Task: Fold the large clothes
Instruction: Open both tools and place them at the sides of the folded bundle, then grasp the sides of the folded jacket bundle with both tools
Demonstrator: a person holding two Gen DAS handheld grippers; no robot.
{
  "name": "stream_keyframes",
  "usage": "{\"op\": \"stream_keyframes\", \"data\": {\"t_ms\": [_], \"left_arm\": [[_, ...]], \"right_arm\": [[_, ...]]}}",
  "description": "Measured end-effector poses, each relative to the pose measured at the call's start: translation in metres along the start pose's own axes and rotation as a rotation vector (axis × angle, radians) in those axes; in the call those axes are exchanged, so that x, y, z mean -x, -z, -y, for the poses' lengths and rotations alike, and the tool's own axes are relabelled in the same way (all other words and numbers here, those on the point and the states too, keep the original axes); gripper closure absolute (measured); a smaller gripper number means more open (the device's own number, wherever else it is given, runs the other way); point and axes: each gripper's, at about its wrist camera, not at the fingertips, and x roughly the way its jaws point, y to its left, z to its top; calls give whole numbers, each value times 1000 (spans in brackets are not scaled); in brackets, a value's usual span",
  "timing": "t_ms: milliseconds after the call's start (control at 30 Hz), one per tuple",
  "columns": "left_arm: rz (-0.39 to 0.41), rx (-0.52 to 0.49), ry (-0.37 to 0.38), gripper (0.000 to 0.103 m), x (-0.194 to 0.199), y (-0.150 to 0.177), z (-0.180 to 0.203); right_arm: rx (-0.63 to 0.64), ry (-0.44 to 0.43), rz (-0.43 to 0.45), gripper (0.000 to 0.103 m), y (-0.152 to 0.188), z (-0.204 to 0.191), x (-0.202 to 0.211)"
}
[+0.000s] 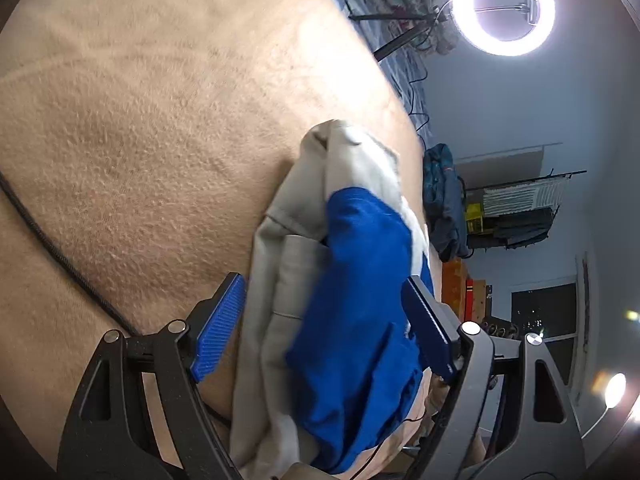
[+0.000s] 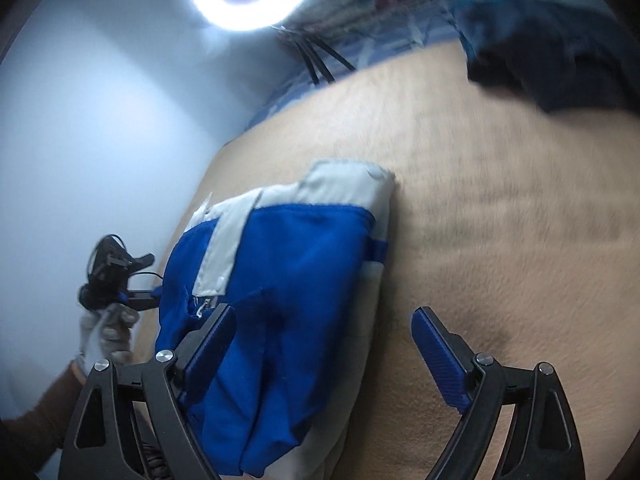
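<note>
Hovering with both grippers spread over the folded blue-and-grey garment (image 2: 280,300).

Our left gripper (image 1: 324,328) and right gripper (image 2: 324,344) stand open, gripping nothing. We risk snagging a loose flap and undoing the bundle, which lies near the tan blanket's (image 1: 140,140) edge; open blanket stretches beyond toward the ring light (image 1: 503,3).

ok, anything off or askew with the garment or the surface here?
Mostly fine. The blue and grey garment lies as a folded bundle on the tan blanket, but its layers look bunched and uneven. A black cable trails across the blanket. Both sets of jaws stand open, gripping nothing.
</note>
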Motion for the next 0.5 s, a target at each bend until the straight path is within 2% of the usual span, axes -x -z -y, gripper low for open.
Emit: {"op": "stream_keyframes", "data": {"t_ms": [233, 400, 500], "left_arm": [[-33, -6, 31, 21, -13, -6, -6], [-83, -58, 6, 21, -28, -3, 1], [-93, -65, 10, 21, -31, -4, 3]], "right_arm": [[-80, -76, -48, 11, 3, 24, -17], [-56, -119, -67, 11, 4, 27, -25], [-78, -182, -74, 18, 1, 30, -31]]}}
